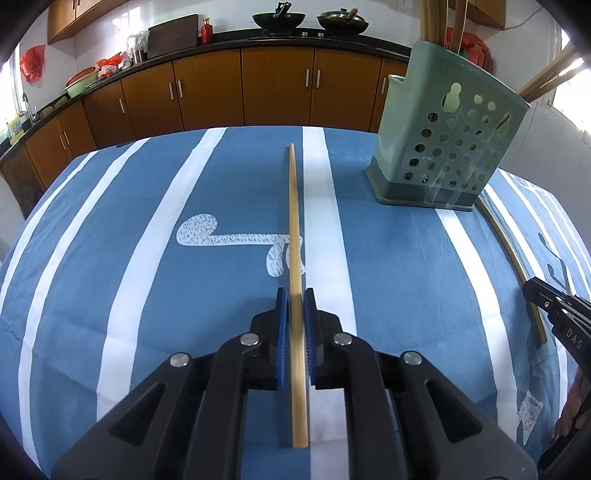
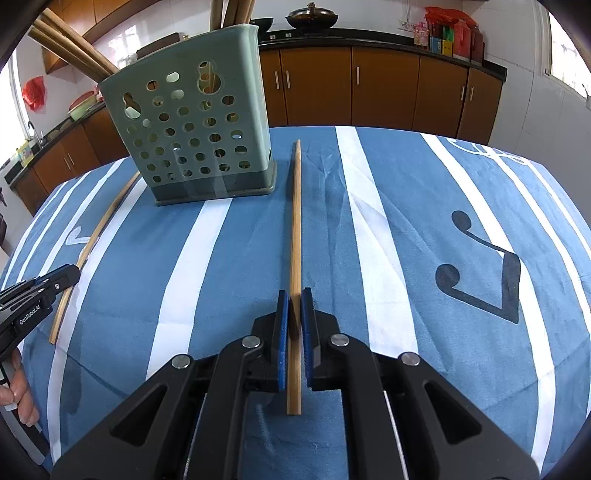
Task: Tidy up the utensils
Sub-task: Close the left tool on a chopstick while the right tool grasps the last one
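My left gripper [image 1: 295, 295] is shut on a long bamboo chopstick [image 1: 294, 221], which runs between its blue pads and points away over the blue striped tablecloth [image 1: 129, 258]. My right gripper [image 2: 294, 295] is shut the same way on a second chopstick [image 2: 296, 206]. Each gripper shows at the edge of the other's view: the right gripper [image 1: 532, 288] with its chopstick [image 1: 511, 251], and the left gripper [image 2: 72, 273] with its chopstick [image 2: 99, 229]. A green perforated utensil holder [image 1: 443, 140] [image 2: 192, 129] stands upright between the two, with several chopsticks leaning out of it.
The table's far edge curves just behind the holder. Beyond it runs a row of brown cabinets [image 1: 277, 92] under a dark counter with woks [image 1: 279, 18] and a red bottle. A person's fingers [image 2: 18, 391] show at the left border.
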The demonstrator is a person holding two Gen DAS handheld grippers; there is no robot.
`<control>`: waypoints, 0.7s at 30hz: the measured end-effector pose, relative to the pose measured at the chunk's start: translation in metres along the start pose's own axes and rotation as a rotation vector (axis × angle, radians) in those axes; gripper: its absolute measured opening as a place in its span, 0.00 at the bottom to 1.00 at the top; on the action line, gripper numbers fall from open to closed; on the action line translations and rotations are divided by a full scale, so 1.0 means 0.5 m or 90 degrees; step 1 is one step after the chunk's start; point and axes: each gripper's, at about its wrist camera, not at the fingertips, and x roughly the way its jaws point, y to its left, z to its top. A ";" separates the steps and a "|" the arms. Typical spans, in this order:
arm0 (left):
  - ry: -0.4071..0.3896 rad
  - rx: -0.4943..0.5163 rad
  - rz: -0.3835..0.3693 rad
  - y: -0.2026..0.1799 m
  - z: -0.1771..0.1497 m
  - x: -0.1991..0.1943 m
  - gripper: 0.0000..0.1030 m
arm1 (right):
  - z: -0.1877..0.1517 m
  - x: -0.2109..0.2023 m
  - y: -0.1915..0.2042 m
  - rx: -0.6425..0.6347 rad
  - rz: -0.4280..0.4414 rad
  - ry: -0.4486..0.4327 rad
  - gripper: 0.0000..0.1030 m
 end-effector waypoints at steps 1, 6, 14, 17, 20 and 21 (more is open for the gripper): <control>0.000 -0.001 -0.001 0.000 0.001 -0.001 0.11 | 0.001 0.001 0.001 -0.001 -0.001 0.000 0.08; 0.000 -0.003 -0.002 0.000 0.001 -0.001 0.11 | 0.001 0.000 0.001 -0.004 -0.005 0.001 0.08; 0.000 -0.002 0.002 -0.001 0.000 0.001 0.11 | 0.001 0.000 0.003 -0.003 -0.007 0.001 0.08; -0.001 -0.002 0.001 0.000 0.001 0.000 0.11 | 0.001 0.000 -0.001 0.000 -0.002 0.001 0.08; -0.001 -0.003 0.001 -0.001 0.000 0.001 0.11 | 0.000 0.000 -0.002 0.001 -0.001 0.001 0.08; -0.001 -0.003 0.000 -0.001 0.001 0.001 0.11 | 0.000 0.000 -0.002 0.001 0.000 0.001 0.08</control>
